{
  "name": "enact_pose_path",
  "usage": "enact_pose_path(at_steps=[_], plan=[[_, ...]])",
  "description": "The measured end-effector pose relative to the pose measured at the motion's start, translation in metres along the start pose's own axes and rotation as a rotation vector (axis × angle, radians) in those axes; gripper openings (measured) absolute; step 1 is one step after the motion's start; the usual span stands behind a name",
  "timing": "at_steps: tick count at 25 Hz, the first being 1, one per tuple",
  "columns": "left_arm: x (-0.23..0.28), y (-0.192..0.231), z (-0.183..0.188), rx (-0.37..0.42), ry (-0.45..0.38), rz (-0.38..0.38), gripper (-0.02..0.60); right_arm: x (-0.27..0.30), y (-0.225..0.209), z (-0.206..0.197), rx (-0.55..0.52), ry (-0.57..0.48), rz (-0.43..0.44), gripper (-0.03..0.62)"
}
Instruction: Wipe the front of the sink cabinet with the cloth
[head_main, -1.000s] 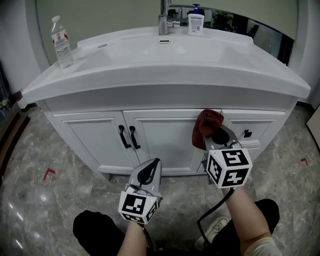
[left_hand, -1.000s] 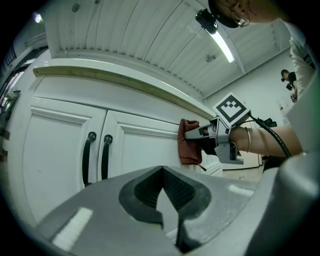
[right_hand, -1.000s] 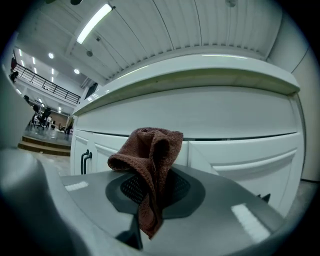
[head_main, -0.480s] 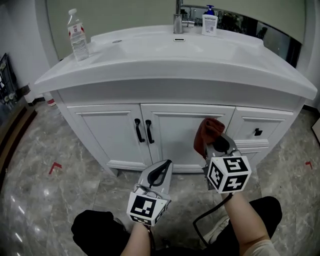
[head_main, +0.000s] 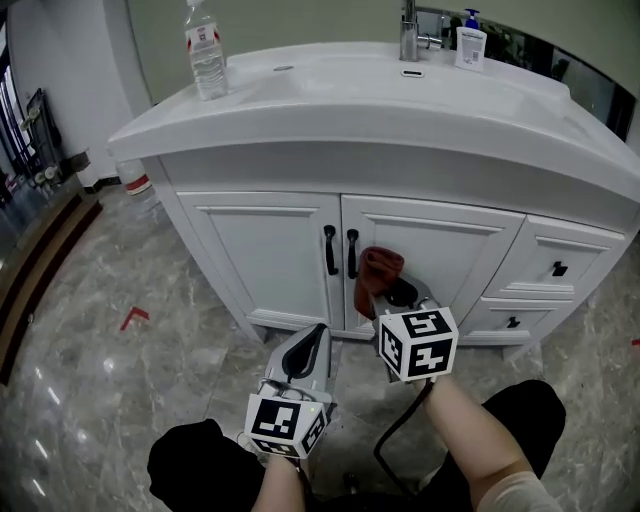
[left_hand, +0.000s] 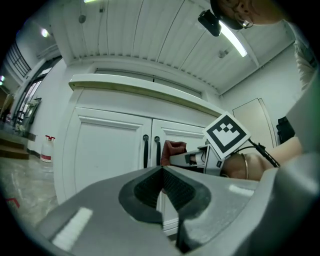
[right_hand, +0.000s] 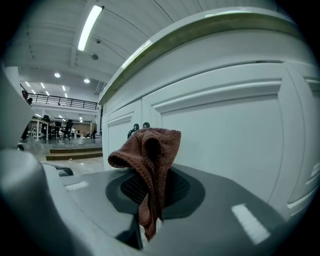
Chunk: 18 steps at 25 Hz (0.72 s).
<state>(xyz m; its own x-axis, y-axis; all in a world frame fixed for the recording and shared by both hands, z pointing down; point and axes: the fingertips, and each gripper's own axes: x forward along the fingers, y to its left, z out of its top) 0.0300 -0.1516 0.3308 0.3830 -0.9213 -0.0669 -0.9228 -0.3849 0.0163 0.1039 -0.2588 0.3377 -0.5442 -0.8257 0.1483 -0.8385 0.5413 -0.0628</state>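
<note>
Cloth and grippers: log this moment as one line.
right gripper: shut on cloth | cloth: at cabinet door, contact unclear | left gripper: shut, empty

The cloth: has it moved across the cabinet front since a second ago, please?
Yes. The cloth has slid left, from beside the drawer toward the door handles.

White sink cabinet top (head_main: 330, 110) carries water bottle (head_main: 205, 62) far left, faucet (head_main: 409, 35) and pump bottle (head_main: 470, 45), probably soap, far right.

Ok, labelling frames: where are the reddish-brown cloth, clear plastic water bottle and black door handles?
reddish-brown cloth (head_main: 378, 272), head view, bunched top.
clear plastic water bottle (head_main: 207, 62), head view, labelled middle.
black door handles (head_main: 329, 250), head view, left bar.
</note>
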Motion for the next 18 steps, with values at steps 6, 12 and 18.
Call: enact_pose_path(at_steps=[6, 12, 18], plan=[[0.0, 0.013, -0.01, 0.001, 0.021, 0.0, 0.001, 0.016, -0.002, -0.004, -0.012, 0.012, -0.038, 0.08], [0.012, 0.008, -0.011, 0.007, 0.018, -0.031, 0.001, 0.006, -0.029, -0.004, -0.014, 0.016, -0.099, 0.08], [0.028, -0.017, -0.009, -0.009, 0.008, -0.09, 0.001, -0.016, -0.06, -0.01, -0.018, 0.032, -0.168, 0.08]])
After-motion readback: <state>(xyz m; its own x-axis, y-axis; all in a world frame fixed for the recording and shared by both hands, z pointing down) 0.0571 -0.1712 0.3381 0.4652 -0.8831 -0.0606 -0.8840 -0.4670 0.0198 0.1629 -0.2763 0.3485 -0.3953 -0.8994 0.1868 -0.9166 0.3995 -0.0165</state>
